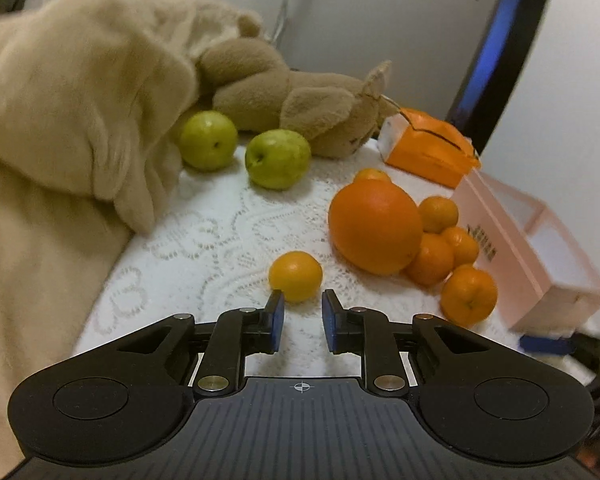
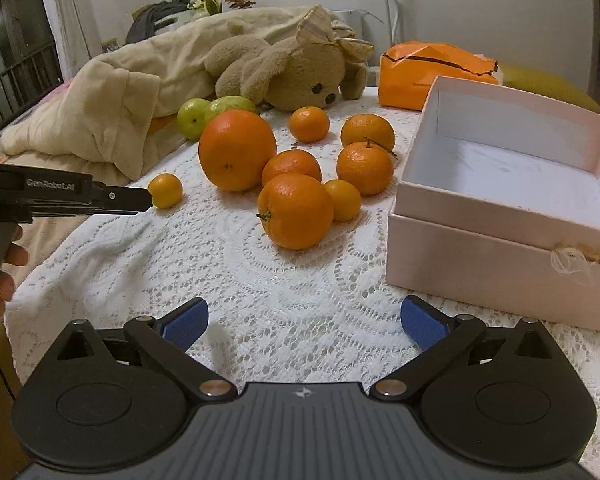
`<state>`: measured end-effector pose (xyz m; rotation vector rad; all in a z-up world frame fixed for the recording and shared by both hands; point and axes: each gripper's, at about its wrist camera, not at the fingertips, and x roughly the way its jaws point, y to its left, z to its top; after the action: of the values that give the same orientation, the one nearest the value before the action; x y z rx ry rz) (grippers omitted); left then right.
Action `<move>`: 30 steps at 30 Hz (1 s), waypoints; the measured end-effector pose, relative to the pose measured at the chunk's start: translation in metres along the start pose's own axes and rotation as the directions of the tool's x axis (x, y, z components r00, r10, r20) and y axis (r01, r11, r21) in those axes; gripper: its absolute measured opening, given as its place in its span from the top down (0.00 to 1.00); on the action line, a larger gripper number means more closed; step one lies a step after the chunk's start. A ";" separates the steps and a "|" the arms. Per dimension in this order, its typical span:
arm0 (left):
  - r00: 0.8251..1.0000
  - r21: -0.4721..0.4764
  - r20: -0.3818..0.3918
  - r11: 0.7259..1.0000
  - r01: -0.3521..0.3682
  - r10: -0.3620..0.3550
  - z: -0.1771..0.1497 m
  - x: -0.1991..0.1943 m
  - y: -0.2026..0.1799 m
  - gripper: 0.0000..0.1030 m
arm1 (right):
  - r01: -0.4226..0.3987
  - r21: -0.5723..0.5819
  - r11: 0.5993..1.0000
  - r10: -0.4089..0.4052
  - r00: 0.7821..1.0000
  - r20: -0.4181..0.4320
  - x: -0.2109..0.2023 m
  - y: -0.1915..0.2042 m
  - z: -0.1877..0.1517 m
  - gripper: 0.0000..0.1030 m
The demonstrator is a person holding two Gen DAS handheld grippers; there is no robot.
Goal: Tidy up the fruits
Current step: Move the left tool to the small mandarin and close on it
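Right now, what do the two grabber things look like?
Both are black plastic. Each has a ribbed flat body with two round discs, silver rivets and jointed bars ending in blue ridged pads. That goes for the left gripper and the right gripper. A small white crosshair mark sits on each body. Seen from the side, the left one has grey lettering and a black handle. No sleeves show.

Large orange [image 2: 237, 150] and mandarins [image 2: 296, 210] clustered on white lace cloth [image 2: 260, 304], beside empty pink box [image 2: 500, 248]. Right gripper [image 2: 305, 322] spread wide, nothing between. Left gripper [image 2: 150, 199] touching small yellow-orange citrus [image 2: 165, 190].
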<state>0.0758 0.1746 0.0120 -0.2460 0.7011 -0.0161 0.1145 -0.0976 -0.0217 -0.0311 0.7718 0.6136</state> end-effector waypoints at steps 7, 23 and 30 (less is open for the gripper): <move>1.000 0.036 0.015 0.999 0.013 -0.014 0.005 -0.011 0.005 0.77 | 0.014 0.013 1.000 -0.015 1.000 0.028 0.000 0.002 -0.002 0.01; 0.992 0.206 -0.070 0.975 -0.087 0.104 0.023 0.031 -0.024 0.63 | 0.040 -0.046 0.998 -0.037 0.997 0.069 -0.005 0.005 -0.014 0.01; 0.989 0.200 -0.077 0.974 -0.108 0.125 0.024 0.043 -0.022 0.63 | 0.072 -0.080 0.994 -0.067 0.996 0.062 -0.003 0.012 -0.014 0.01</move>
<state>0.1255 0.1546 0.0076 -0.0155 0.7965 0.0164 0.0974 -0.0932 -0.0276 -0.1148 0.6845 0.5773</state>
